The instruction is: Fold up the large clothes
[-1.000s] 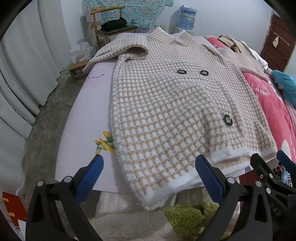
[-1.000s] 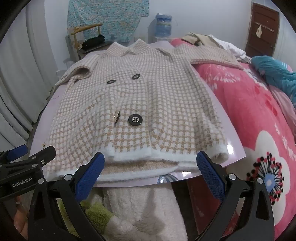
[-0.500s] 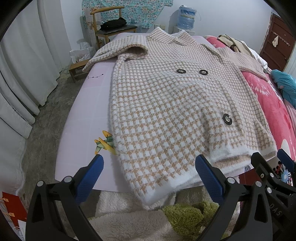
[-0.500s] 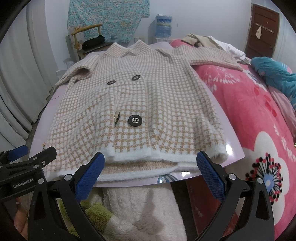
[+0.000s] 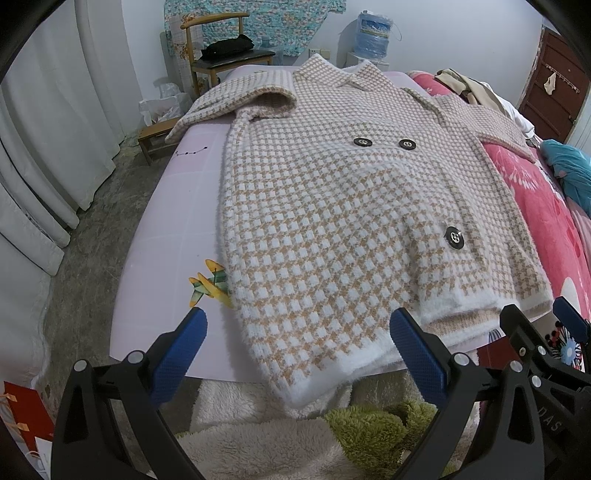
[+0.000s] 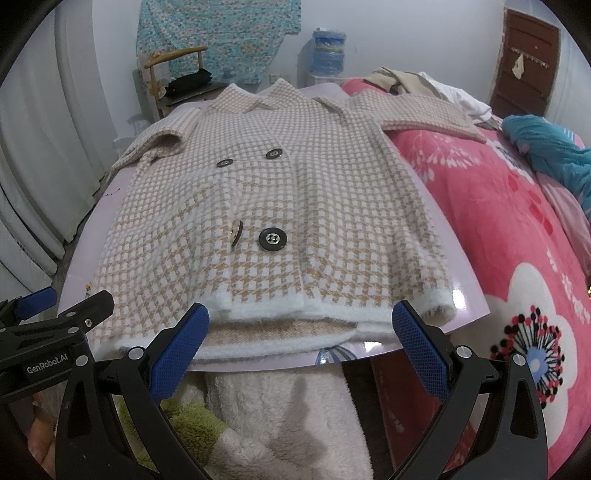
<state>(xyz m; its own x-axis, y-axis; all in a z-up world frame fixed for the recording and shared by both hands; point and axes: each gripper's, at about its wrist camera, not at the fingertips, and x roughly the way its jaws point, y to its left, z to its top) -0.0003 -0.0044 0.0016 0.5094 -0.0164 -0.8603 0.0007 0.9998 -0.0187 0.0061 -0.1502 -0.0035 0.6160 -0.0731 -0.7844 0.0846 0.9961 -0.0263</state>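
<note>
A fuzzy beige-and-white houndstooth coat [image 5: 332, 206] [image 6: 280, 206] lies face up on a pale lilac board [image 5: 173, 221] [image 6: 461, 295], buttoned, collar at the far end, both sleeves spread sideways. Its white hem overhangs the board's near edge. My left gripper [image 5: 299, 350] hovers open just short of the hem's left corner, nothing between its blue pads. My right gripper [image 6: 301, 338] also stands open, just before the hem's middle and right part. Each gripper shows at the edge of the other's view.
A pink floral blanket [image 6: 517, 229] covers the bed to the right, with a teal garment [image 6: 546, 147] and beige clothes at the far end. A wooden chair [image 5: 221, 55], water jug [image 5: 375, 33], white curtains [image 5: 40, 129] and brown door [image 6: 532, 59] ring the room. Fluffy cream and green fabric [image 5: 295, 435] lies below.
Both grippers have crept slightly forward and up toward the hem. The coat has not moved and both remain open.
</note>
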